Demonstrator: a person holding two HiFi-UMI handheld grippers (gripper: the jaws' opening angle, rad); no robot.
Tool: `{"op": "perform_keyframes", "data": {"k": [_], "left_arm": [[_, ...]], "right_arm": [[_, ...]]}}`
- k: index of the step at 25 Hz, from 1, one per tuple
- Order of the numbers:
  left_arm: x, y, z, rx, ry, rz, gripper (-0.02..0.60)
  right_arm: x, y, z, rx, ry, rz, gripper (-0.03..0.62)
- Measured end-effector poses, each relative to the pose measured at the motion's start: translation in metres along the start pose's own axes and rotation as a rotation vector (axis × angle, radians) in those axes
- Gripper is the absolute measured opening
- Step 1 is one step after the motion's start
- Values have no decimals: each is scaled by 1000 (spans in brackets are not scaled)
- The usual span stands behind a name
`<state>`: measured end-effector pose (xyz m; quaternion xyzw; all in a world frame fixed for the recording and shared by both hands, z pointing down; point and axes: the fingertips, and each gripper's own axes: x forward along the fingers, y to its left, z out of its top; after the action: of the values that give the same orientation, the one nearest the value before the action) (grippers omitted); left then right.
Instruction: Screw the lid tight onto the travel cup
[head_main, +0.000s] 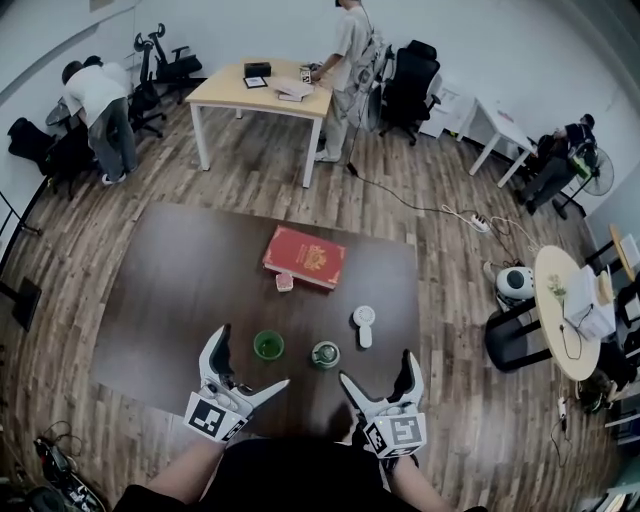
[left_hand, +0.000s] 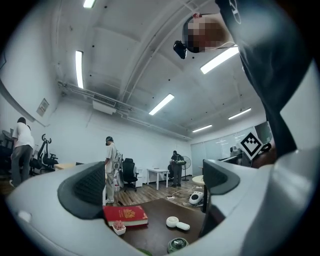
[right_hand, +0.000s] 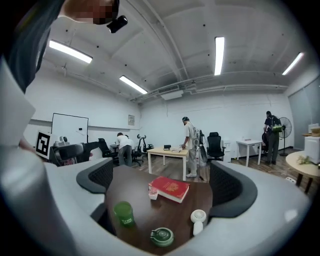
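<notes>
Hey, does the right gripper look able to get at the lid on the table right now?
Probably yes. The right gripper has its jaws open and empty, and the lid lies just ahead of it, with the cup and fan apart to either side.

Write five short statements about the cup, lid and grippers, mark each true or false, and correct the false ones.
1. The left gripper and right gripper both have fingers apart, holding nothing. True.
2. The lid lies on the table, right of the green cup and apart from it. True.
3. The green cup lies on its side. False: it stands upright, mouth open.
4. Nothing lies right of the lid. False: a white fan lies there.
5. A red book lies beyond the green cup. True.
</notes>
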<state>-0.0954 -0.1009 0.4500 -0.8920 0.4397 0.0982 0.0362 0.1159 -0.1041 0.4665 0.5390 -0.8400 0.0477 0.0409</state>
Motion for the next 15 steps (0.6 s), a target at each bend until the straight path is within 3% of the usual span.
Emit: {"op": "perform_keyframes", "data": {"k": [5, 9, 15], "left_arm": [[-10, 5, -55, 17, 129, 12, 589], [-20, 11, -132, -21, 302, 20, 589], [-18, 26, -257, -8, 439, -18, 589]], "right_arm": [[7, -13, 0, 15, 15, 25, 600], [7, -18, -12, 7, 50, 9, 598], [15, -16, -41, -28, 141, 13, 598]]}}
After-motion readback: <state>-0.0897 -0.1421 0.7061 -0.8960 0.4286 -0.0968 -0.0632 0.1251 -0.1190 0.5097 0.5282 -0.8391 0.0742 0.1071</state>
